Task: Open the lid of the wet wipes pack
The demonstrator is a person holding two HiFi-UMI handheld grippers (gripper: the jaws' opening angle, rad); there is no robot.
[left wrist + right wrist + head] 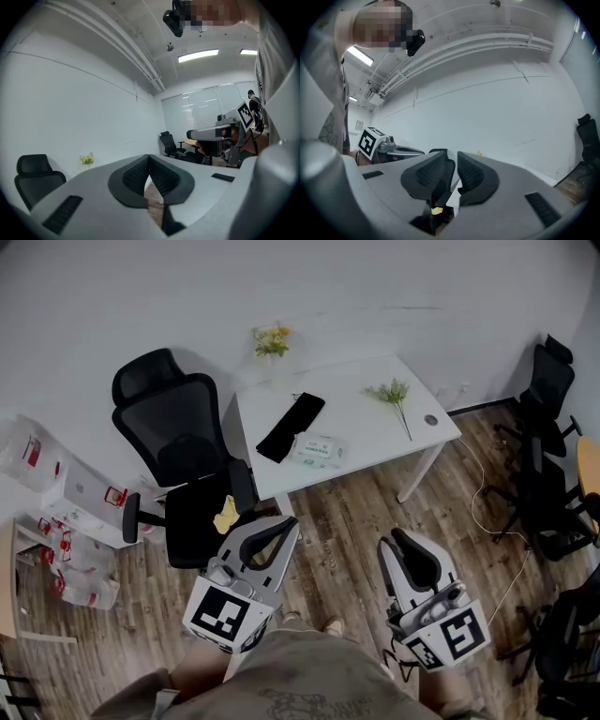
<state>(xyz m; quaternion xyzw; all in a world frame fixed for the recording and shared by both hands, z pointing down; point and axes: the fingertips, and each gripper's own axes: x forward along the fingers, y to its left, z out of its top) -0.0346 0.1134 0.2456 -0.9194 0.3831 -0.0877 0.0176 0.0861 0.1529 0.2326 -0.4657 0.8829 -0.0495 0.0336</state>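
Inward from table edge, wipes pack.

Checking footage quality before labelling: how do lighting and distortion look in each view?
Head view: dim, dark corners, wet wipes pack small yet distinct. Left gripper view: fisheye curvature, ceiling light strip glares. Right gripper view: same curvature, even light, black rim.

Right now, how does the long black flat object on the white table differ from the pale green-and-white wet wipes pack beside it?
Colour: the long black flat object is dark; the wet wipes pack is white with green. Shape: the black object is longer and narrower, the pack a shorter rectangle. Pose: the black object lies steeply diagonal, the pack nearly level in the head view. Both lie flat on the white table.
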